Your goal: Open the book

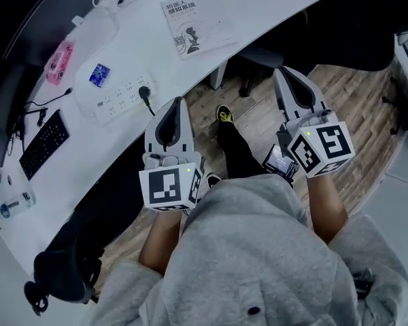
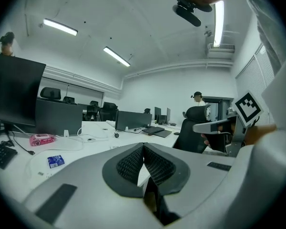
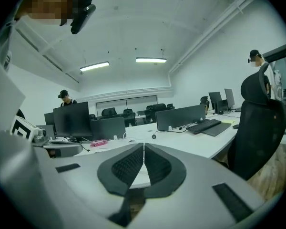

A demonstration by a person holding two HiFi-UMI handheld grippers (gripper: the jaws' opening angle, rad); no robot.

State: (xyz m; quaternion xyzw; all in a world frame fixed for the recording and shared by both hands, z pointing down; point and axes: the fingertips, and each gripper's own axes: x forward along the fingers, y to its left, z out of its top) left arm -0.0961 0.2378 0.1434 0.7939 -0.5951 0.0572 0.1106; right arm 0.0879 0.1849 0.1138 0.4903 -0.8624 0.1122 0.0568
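Observation:
The book lies closed on the white desk, its white cover with dark print facing up, at the top middle of the head view. Both grippers hang short of the desk's edge, over the floor and the person's lap. My left gripper points toward the desk below and left of the book, and its jaws meet with nothing between them. My right gripper is off to the book's lower right, jaws likewise pressed together and empty. Neither touches the book.
On the desk left of the book sit a white power strip with a black plug, a blue packet, a pink item and a black keyboard. A black chair stands at lower left. Monitors line the desks.

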